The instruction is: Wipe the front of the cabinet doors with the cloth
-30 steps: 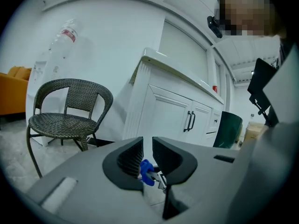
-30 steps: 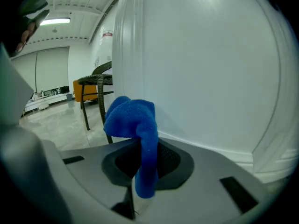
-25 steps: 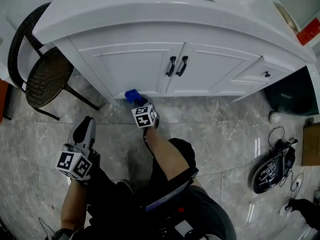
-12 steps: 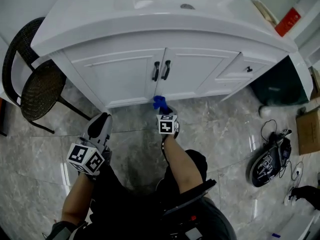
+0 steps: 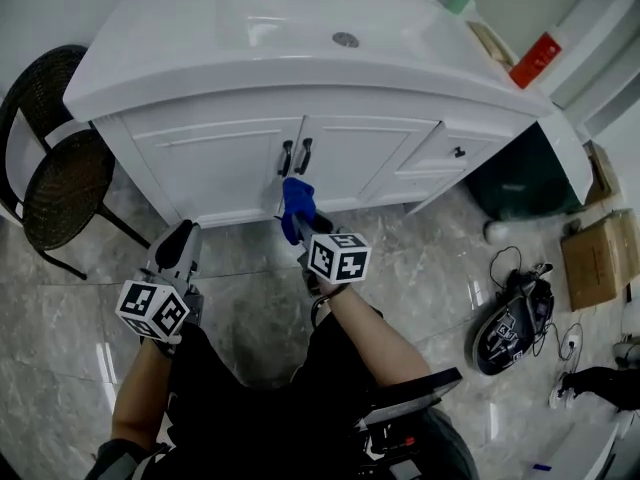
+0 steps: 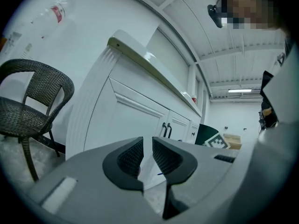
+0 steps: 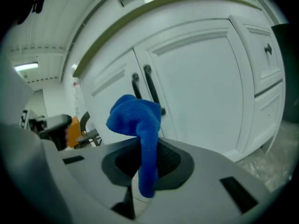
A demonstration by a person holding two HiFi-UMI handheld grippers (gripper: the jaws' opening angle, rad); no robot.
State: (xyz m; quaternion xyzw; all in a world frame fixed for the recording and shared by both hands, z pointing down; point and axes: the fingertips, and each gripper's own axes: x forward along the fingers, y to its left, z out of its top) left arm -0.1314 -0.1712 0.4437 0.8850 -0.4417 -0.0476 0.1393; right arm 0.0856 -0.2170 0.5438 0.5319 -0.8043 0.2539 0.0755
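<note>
The right gripper [image 5: 297, 232] is clamped on the lower end of a blue cloth [image 5: 296, 200]; the right gripper view shows the cloth rising from between the jaws and folding over at the top. The cloth is held up just in front of the white cabinet doors [image 5: 225, 163], close below the pair of dark handles [image 5: 295, 156] at the middle seam; contact with the door surface cannot be confirmed. The left gripper [image 5: 181, 238] hangs low over the grey floor [image 5: 450, 268], apart from the cabinet, its jaws drawn to a narrow slit with nothing between them. A dark wicker chair [image 5: 55, 183] stands beside the cabinet's left end.
</note>
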